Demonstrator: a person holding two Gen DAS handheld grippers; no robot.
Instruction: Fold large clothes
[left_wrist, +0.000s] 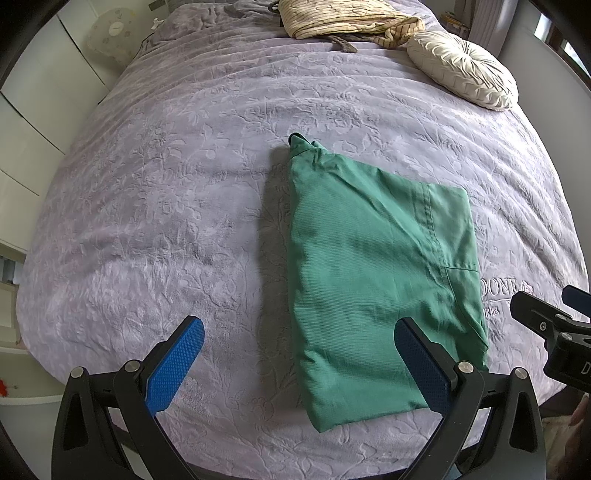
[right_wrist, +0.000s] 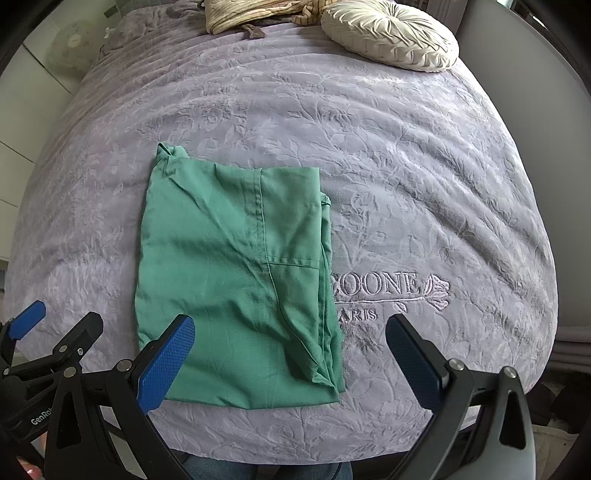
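— While both tools hang over the bed's near edge, where's the shirt?

— The green garment (right_wrist: 236, 273) lies folded flat on the lavender blanket (right_wrist: 406, 166), near us. The left gripper (left_wrist: 299, 365) is spread wide, holding nothing; the right gripper (right_wrist: 291, 362) likewise. A round cream cushion (right_wrist: 389, 35) sits far back.
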